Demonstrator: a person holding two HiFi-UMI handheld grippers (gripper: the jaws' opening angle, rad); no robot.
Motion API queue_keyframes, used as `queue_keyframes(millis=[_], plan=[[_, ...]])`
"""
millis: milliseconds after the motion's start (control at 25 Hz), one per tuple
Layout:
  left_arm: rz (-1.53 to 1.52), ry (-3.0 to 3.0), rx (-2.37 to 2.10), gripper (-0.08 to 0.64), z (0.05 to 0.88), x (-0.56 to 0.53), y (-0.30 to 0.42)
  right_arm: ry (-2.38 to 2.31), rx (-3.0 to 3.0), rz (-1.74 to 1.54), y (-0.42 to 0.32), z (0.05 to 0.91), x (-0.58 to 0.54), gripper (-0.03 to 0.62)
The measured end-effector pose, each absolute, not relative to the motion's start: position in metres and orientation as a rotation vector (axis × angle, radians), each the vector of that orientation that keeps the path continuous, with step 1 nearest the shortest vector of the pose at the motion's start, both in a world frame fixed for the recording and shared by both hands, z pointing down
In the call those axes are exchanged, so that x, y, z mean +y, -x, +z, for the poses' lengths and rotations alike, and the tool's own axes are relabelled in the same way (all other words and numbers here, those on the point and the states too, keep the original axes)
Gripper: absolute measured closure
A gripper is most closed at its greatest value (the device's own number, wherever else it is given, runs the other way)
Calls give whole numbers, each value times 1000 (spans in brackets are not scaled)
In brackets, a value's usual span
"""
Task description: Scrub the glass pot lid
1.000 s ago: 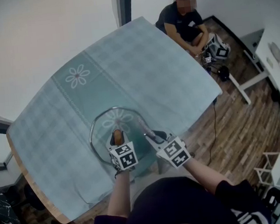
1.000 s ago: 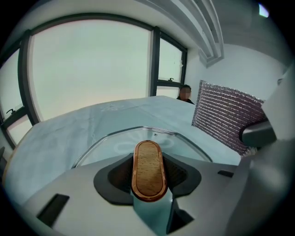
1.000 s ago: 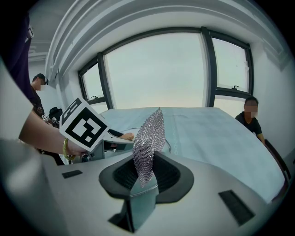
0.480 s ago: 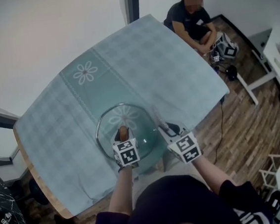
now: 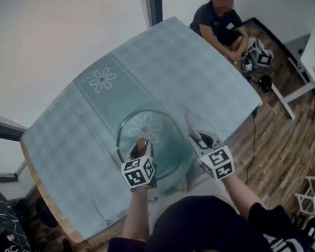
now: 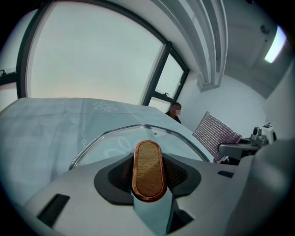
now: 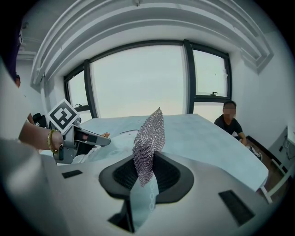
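Observation:
The glass pot lid [image 5: 157, 129] hangs tilted over the teal checked tablecloth [image 5: 79, 131], near the table's front edge. Its wooden handle [image 6: 148, 169] stands upright between the jaws of my left gripper [image 5: 141, 150], which is shut on it. The lid's metal rim [image 6: 110, 132] curves beyond the handle. My right gripper [image 5: 197, 137] is just right of the lid and is shut on a silvery mesh scrubber [image 7: 150, 138] that sticks up from the jaws. The scrubber [image 6: 215, 132] is close to the lid's right edge; I cannot tell whether it touches.
A person [image 5: 220, 18] sits at the table's far right corner beside a spare gripper [image 5: 260, 56]. White flower prints [image 5: 102, 79] mark the cloth. Wooden floor [image 5: 282, 137] and a white desk lie to the right, large windows [image 7: 138, 83] behind the table.
The left gripper has risen with the lid, tipping it up off the cloth. The right gripper with the scrubber has drifted right, from over the lid to beside its edge.

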State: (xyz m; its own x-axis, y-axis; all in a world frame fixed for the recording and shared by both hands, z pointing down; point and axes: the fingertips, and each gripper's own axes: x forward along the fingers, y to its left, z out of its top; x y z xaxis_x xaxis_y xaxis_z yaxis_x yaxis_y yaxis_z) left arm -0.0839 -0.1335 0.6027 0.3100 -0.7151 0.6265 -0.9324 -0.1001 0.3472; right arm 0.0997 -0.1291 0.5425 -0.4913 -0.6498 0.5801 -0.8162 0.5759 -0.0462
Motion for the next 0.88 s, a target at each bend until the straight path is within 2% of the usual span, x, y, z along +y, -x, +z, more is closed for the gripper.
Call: queue_keyframes(millis=[360, 880], plan=[[60, -1967, -1244, 393, 565, -129, 85, -1235, -2289, 425, -108, 537, -130, 511], [-394, -1957, -863, 393, 531, -122, 95, -1180, -2323, 440, -83, 539, -121, 511]])
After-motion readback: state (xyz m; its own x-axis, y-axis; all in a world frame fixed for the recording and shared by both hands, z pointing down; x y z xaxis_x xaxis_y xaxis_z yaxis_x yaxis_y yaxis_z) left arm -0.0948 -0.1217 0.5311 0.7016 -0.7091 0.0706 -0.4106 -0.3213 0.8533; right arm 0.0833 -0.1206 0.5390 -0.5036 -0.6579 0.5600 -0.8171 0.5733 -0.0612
